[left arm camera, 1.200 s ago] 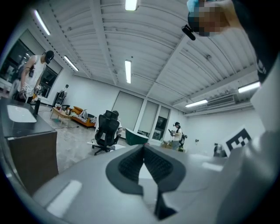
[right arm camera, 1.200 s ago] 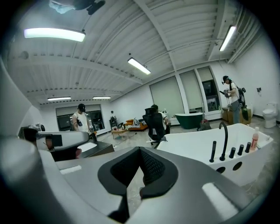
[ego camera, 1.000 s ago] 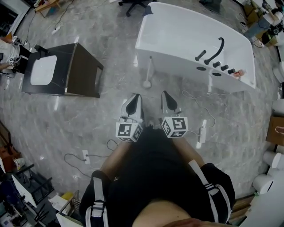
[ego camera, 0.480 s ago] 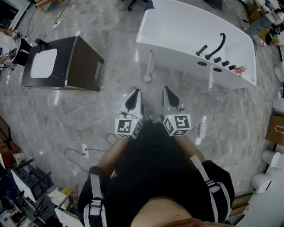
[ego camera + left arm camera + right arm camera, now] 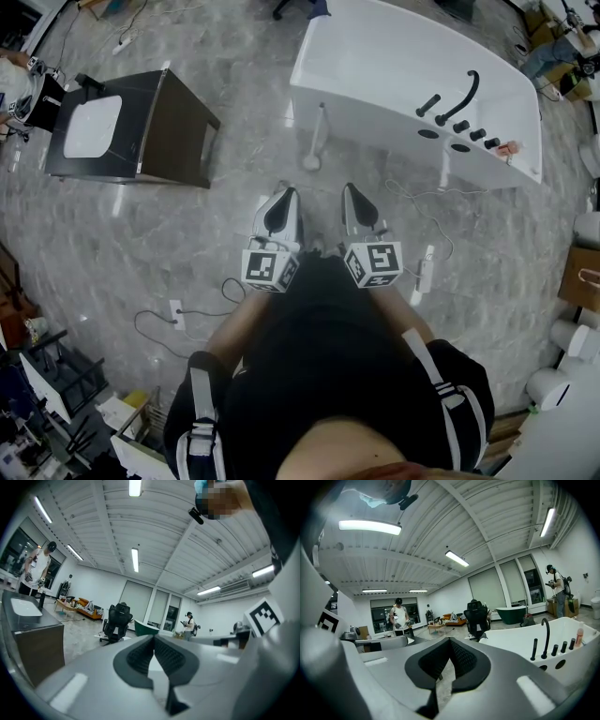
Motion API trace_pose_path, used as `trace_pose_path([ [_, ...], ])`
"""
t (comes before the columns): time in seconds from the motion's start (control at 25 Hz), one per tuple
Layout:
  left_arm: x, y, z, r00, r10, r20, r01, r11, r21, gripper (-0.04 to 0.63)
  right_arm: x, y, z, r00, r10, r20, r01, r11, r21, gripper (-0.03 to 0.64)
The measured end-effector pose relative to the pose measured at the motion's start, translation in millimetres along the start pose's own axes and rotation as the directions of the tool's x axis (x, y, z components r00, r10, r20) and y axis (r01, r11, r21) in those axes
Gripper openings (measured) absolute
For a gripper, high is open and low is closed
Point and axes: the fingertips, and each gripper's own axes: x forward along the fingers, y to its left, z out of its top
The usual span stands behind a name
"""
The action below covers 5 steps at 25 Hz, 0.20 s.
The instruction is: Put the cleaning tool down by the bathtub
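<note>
The white bathtub [image 5: 394, 66] with a black faucet [image 5: 459, 98] stands on the grey floor ahead of me; it also shows in the right gripper view as the bathtub [image 5: 515, 644]. A white long-handled cleaning tool [image 5: 316, 139] leans against the tub's near side, its round head on the floor. A second white stick [image 5: 444, 169] leans under the faucet end. My left gripper [image 5: 282, 195] and right gripper [image 5: 349, 192] are held side by side close to my body, short of the tool and not touching it. Both are shut and empty, as the left gripper [image 5: 153, 637] and right gripper [image 5: 450, 641] show in their own views.
A dark cabinet with a white basin [image 5: 131, 127] stands at the left. Cables and a power strip [image 5: 176, 314] lie on the floor by my left leg. A white device with a cord [image 5: 427, 272] lies at the right. A person [image 5: 14, 89] stands beyond the cabinet.
The head view has shifted a little, so the tub and cabinet sit slightly higher in the picture. Both grippers stay shut and side by side; the tool has not moved.
</note>
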Motion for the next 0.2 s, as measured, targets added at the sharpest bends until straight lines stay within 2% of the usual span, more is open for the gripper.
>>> trace_pose_path([
  [0.2,1.4,-1.2,-0.5,1.000,-0.006,-0.005,0.006,1.000,0.002,0.009,0.6,0.8,0.0,1.000,0.003,-0.004,-0.003,1.000,0.002,-0.002],
])
